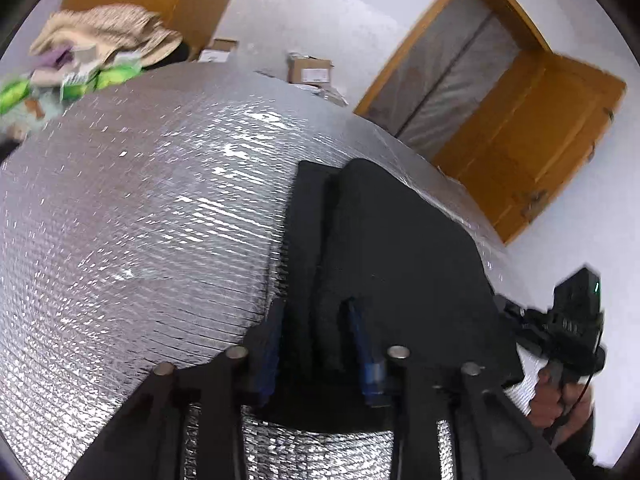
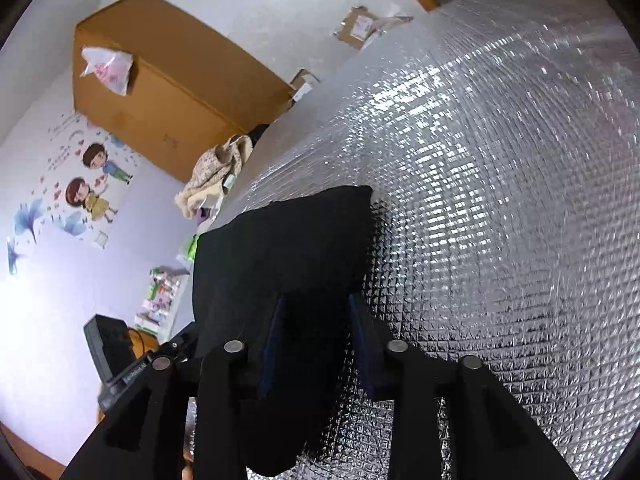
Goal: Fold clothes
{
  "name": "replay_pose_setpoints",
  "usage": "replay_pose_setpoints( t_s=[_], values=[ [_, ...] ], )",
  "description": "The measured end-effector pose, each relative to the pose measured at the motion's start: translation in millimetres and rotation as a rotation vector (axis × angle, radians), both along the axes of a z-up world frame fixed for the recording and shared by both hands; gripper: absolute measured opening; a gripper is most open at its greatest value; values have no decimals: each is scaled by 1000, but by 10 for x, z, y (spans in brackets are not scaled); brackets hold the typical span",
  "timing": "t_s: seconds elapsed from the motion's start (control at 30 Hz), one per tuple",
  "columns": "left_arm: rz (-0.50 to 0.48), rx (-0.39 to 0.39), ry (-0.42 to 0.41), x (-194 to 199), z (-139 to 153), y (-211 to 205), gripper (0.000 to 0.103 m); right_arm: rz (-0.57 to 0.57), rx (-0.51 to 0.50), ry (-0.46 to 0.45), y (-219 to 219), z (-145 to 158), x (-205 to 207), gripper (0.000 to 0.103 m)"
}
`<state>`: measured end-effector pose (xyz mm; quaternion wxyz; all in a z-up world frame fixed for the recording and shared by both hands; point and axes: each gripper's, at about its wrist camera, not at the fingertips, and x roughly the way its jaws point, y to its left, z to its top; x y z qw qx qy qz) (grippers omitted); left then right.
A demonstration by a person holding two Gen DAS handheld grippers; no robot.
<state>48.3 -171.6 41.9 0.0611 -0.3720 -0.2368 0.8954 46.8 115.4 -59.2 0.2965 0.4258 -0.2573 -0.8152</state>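
Note:
A black garment (image 1: 400, 248) lies folded into a thick block on the silver quilted surface (image 1: 140, 220). My left gripper (image 1: 318, 344) stands over its near edge, blue pads (image 1: 366, 352) apart, with dark cloth lying loose in the gap. In the right wrist view the same garment (image 2: 288, 248) runs from the surface back under my right gripper (image 2: 318, 340). Its blue pads (image 2: 274, 344) also stand apart, with cloth between them but not visibly pinched. A hand (image 1: 548, 396) holds the right gripper's handle at the garment's right side.
A heap of beige cloth (image 1: 108, 32) and green packets (image 1: 112, 78) sit at the far left of the surface. Cardboard boxes (image 1: 310, 68) lie on the floor beyond it. An orange door (image 1: 528, 140) stands to the right, and a large cardboard box (image 2: 168, 80) to the left.

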Motion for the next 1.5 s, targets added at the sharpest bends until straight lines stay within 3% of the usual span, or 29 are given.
replay_pose_setpoints(
  t_s=[0.07,0.27,0.43,0.57,0.63,0.73,0.93,0.97,1.0,1.03,1.13,1.23,1.3,1.43,1.5],
  values=[
    [-38,12,6,11,17,117,22,-9,18,17,19,49,2,11],
    [-195,193,11,14,-112,485,20,-105,46,34,468,143,-52,11],
    [-142,280,-5,17,-123,361,25,-108,69,-7,580,76,-103,16],
    [-85,158,55,20,164,324,25,-108,111,32,513,157,-53,19],
    [-57,96,85,21,309,307,32,-112,109,41,497,166,-59,21],
    [-81,77,69,-244,359,368,42,-114,96,43,521,158,-81,23],
    [-102,83,-12,-687,166,521,42,-122,85,46,531,164,-65,24],
    [-97,113,-12,-709,120,511,39,-124,84,47,544,163,-60,24],
    [-91,143,-2,-697,102,490,19,-126,85,48,553,163,-63,24],
    [-85,173,9,-684,85,468,11,-129,87,50,559,167,-59,24],
    [-44,125,69,-574,134,437,10,-135,89,66,584,198,-43,24],
    [-29,149,-10,-638,-92,381,10,-136,91,90,594,233,-59,24],
    [-24,197,-19,-675,-121,325,10,-134,92,102,587,253,-80,23],
    [-19,111,-11,-686,-71,452,10,-107,105,131,483,337,-167,19],
    [-18,111,-10,-692,-74,464,10,-95,127,149,397,380,-226,17]
  ],
)
